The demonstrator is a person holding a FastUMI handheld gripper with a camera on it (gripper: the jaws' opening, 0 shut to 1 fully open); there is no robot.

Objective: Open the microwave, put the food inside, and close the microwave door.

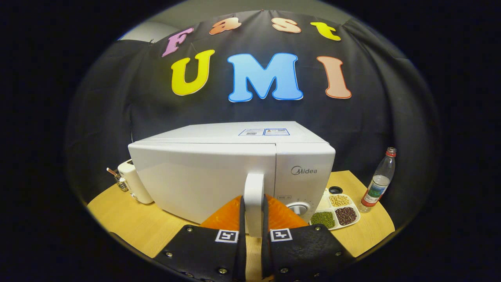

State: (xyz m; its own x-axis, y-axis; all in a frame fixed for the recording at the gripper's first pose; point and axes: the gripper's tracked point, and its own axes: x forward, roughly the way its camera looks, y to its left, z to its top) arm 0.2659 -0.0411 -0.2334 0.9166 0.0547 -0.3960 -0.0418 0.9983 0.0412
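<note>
White microwave [219, 172] on wooden worktop [129, 219], door closed; its vertical door handle [254, 199] sits between the fingers of the tool [253, 219], which is clamped narrowly on it. Right of microwave: divided tray of beans [338, 211], clear bottle [379, 180]. Left: white appliance [135, 182].

"Midea" — brand name on the microwave [235, 172] front panel.

The microwave [203, 176] is white all over, handle [254, 196] included, and stands on a pale wood table [129, 223]. A white tray [338, 213] holds green, dark red and yellowish beans; the clear bottle [379, 180] has a red cap.
</note>
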